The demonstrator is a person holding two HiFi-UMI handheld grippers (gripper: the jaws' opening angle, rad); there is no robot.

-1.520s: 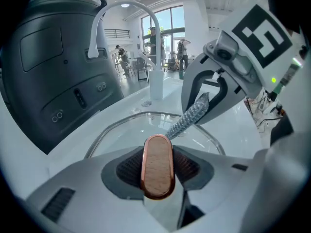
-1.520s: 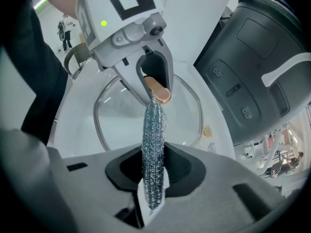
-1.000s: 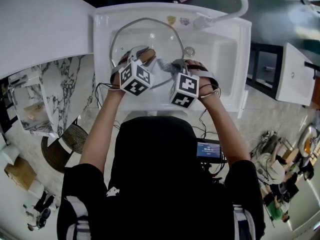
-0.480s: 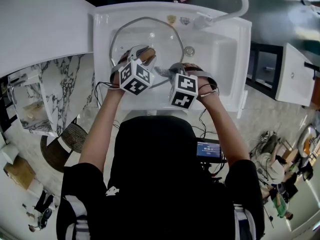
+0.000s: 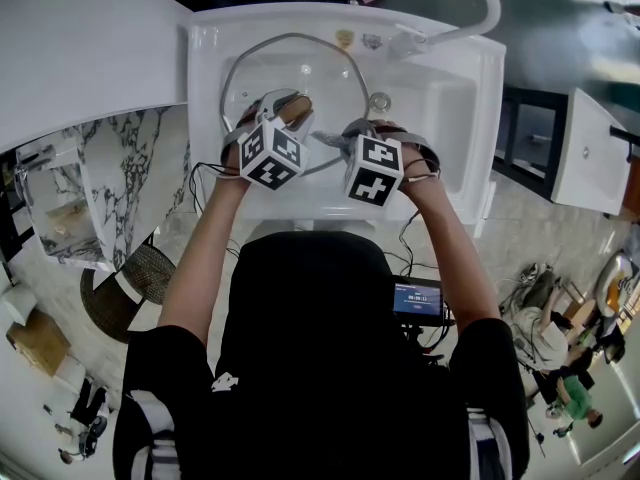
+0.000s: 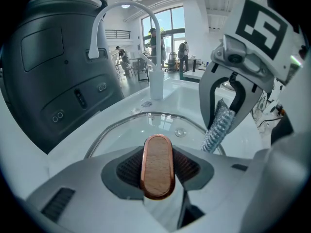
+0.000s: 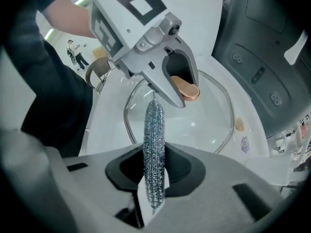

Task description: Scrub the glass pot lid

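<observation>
The glass pot lid sits inside the white sink, filling the left half of the basin, with its metal rim close to the sink's left and far walls. The sink's near edge is right in front of the person. The left gripper reaches in from the near edge, and its jaws are clenched on the lid's handle, an oval wooden piece with a copper-coloured band. The handle fills the gap between the two jaws, its flat top faces back along the gripper, and the glass spreads out beyond it toward the faucet. The right gripper is just beside the left one, over the middle of the sink and near the drain. Its jaws are grasping a silvery mesh scrubber, pinched edge-on between them. The scrubber's free end sticks out past the jaw tips to the right part of the lid, between the handle and the rim. It comes very near one jaw of the left gripper. Whether the scrubber presses on the glass cannot be made out.
</observation>
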